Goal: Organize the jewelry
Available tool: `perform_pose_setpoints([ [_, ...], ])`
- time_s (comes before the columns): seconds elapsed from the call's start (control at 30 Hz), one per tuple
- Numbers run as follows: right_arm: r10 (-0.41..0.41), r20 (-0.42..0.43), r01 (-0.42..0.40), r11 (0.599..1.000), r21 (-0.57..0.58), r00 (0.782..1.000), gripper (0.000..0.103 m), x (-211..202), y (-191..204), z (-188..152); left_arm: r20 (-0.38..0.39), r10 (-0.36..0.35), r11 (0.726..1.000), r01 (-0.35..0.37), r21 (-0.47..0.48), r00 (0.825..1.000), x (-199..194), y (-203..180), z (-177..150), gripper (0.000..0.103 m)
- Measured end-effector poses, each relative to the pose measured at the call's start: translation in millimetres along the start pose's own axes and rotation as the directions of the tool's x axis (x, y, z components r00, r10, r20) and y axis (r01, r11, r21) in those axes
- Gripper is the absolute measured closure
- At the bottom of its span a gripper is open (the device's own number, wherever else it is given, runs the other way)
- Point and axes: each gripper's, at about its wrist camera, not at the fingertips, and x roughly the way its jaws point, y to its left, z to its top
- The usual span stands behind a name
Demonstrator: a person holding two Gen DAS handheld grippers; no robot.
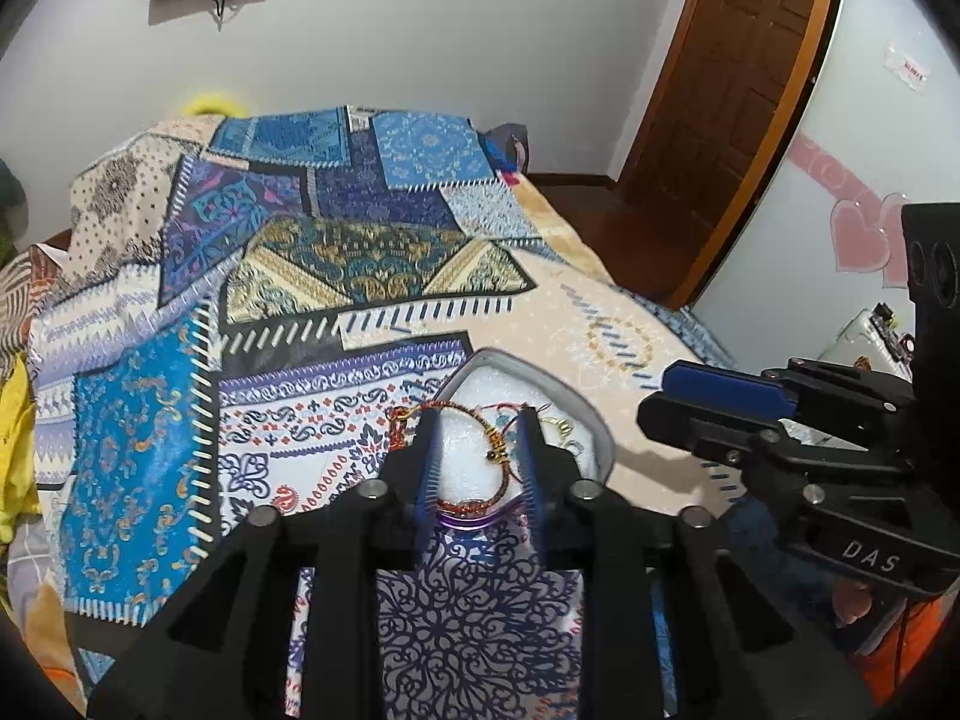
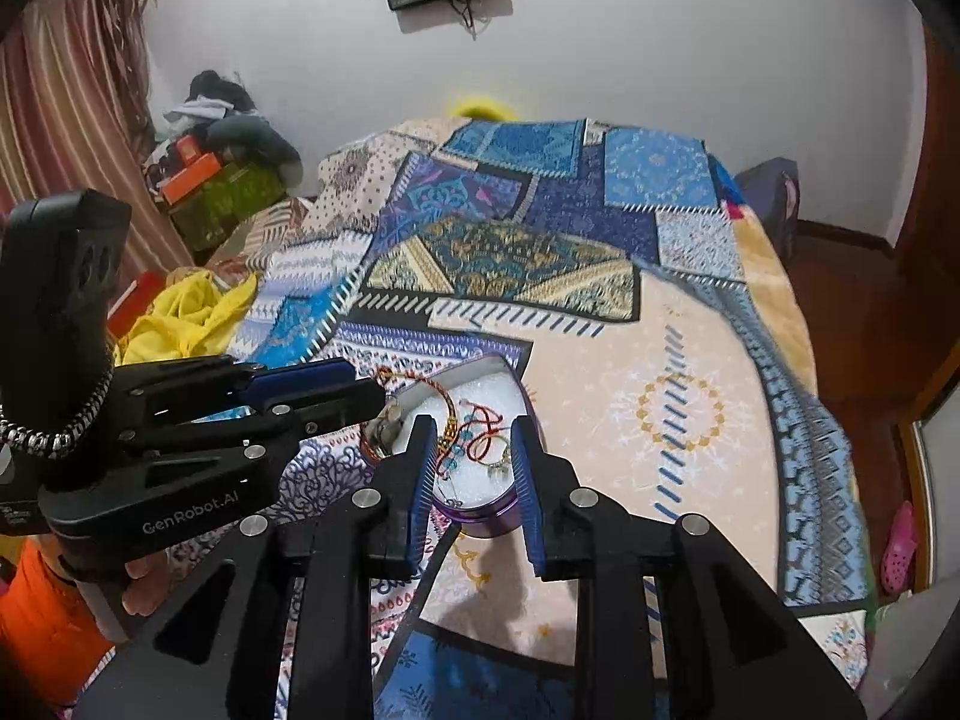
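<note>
A small round box with a grey wall, a purple rim and white padding sits on the bedspread. A red-and-gold thread bracelet lies across its near-left part. My left gripper hovers over it, jaws apart, the bracelet showing between the blue pads without being pressed. In the right wrist view the box holds red threads and beaded pieces. My right gripper stands open above them. The left gripper reaches in from the left, and the right gripper shows at the box's right.
A patchwork bedspread in blue and beige covers the bed. Yellow cloth and stacked boxes lie at the left. A brown door stands at the right. A pink sandal lies on the floor.
</note>
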Motion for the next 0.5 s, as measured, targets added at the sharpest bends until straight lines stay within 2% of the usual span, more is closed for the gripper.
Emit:
perform_pose_setpoints([
  [0.07, -0.009, 0.027, 0.009, 1.000, -0.003, 1.000, 0.080, -11, 3, 2, 0.033, 0.004, 1.000, -0.004, 0.001, 0.999, -16, -3, 4, 0.067],
  [0.2, -0.037, 0.114, 0.039, 0.999, -0.012, 0.993, 0.080, -49, 13, 8, 0.109, 0.023, 1.000, -0.024, 0.007, 0.994, -55, -13, 10, 0.066],
  [0.3, -0.049, 0.193, 0.053, 0.998, -0.015, 0.980, 0.080, -83, 22, 12, 0.189, 0.045, 0.999, -0.047, 0.006, 0.981, -96, -22, 13, 0.066],
  [0.37, -0.053, 0.248, 0.060, 0.998, -0.018, 0.967, 0.080, -105, 28, 13, 0.251, 0.058, 0.998, -0.062, 0.009, 0.966, -127, -29, 12, 0.064],
  [0.43, -0.056, 0.320, 0.065, 0.998, -0.018, 0.946, 0.080, -135, 37, 12, 0.319, 0.076, 0.996, -0.084, 0.013, 0.945, -157, -39, 8, 0.060],
  [0.5, -0.056, 0.376, 0.067, 0.998, -0.015, 0.925, 0.080, -158, 45, 10, 0.391, 0.088, 0.995, -0.103, 0.018, 0.916, -190, -51, 1, 0.056],
])
